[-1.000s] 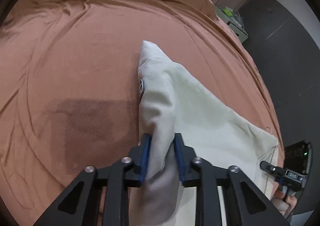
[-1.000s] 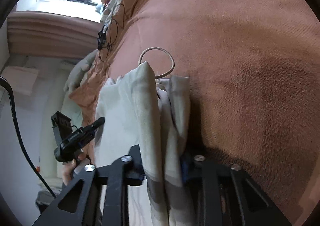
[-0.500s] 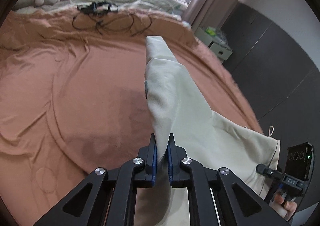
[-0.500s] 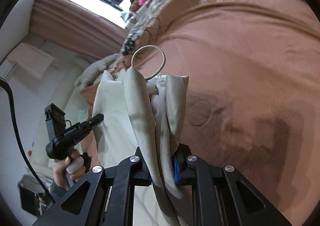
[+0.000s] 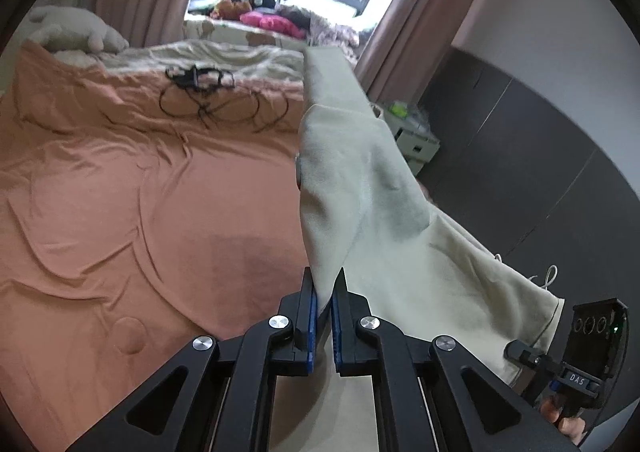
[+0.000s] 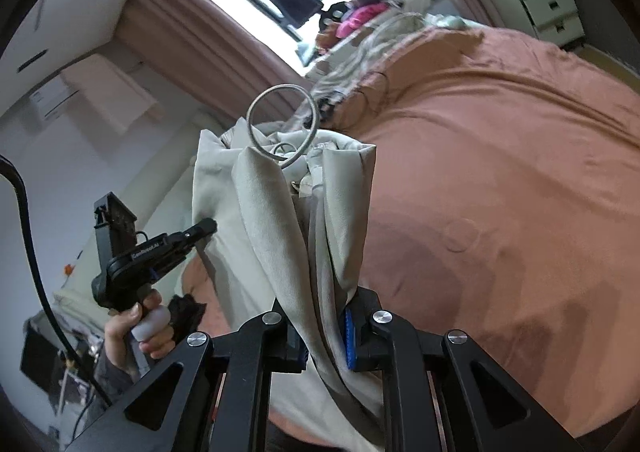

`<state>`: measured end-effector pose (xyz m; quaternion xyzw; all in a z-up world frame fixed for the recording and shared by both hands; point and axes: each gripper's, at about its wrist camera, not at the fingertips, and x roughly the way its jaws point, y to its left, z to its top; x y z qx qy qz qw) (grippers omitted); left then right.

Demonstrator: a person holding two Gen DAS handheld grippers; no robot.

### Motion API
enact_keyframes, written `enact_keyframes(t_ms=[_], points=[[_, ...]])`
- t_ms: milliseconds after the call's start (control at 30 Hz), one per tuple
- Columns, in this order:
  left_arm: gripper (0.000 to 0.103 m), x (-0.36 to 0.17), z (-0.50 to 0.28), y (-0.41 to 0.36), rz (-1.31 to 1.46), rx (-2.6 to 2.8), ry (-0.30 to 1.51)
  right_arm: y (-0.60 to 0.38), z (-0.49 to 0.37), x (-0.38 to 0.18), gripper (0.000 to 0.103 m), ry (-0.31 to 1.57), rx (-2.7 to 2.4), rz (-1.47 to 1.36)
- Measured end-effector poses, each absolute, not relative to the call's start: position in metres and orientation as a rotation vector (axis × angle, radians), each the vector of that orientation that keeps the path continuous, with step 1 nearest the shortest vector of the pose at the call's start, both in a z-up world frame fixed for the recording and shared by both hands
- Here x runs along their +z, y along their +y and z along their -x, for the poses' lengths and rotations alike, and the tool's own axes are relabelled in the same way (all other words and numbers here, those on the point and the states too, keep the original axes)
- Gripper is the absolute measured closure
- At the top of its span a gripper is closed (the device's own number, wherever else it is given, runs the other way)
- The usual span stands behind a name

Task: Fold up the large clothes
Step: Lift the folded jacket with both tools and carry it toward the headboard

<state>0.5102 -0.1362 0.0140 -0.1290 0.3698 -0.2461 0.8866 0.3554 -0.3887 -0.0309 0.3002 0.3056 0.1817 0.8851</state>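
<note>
- Pale cream-green cotton garment (image 5: 360,187), a large piece with a white drawstring loop (image 6: 280,123) at its bunched waistband, hangs lifted above the rust-orange bedspread (image 5: 140,211), stretched between the two hand-held tools.
- Left gripper (image 5: 325,304) has its blue-padded jaws pressed together on a thin fold of the garment's edge; the cloth rises from the pinch and drapes away to the right.
- Right gripper (image 6: 322,326) pinches a thicker bundle, several layers of the same garment gathered near the drawstring; its jaws stand a little apart only because of the cloth's bulk.
- Judging by this, the step in hand is the lift-and-spread: the piece is held up by two points so that it can be laid out flat before any fold is made.
- Next move likely calls for drawing both grips apart until the cloth hangs taut, then lowering it evenly onto the bedspread, well short of the black tangled cable (image 5: 200,83) near the far end.
- Risk, as I judge it: the bunched layers in the right pinch may land creased unless shaken loose.
</note>
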Motion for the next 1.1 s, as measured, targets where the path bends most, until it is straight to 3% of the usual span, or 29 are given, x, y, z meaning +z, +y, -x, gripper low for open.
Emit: enact_keyframes(t_ms=[400, 733, 1100], points=[[0.098, 0.090, -0.442, -0.072, 0.311, -0.465, 0.636, -0.321, -0.318, 0.045, 0.089, 0.531, 0.498, -0.543], [0.098, 0.151, -0.389, 0.038, 0.352, -0.383, 0.545, -0.219, -0.313, 0.090, 0.089, 0.515, 0.669, -0.482], [0.099, 0.156, -0.356, 0.200, 0.399, -0.229, 0.479, -0.054, -0.346, 0.095, 0.089, 0.562, 0.880, -0.401]])
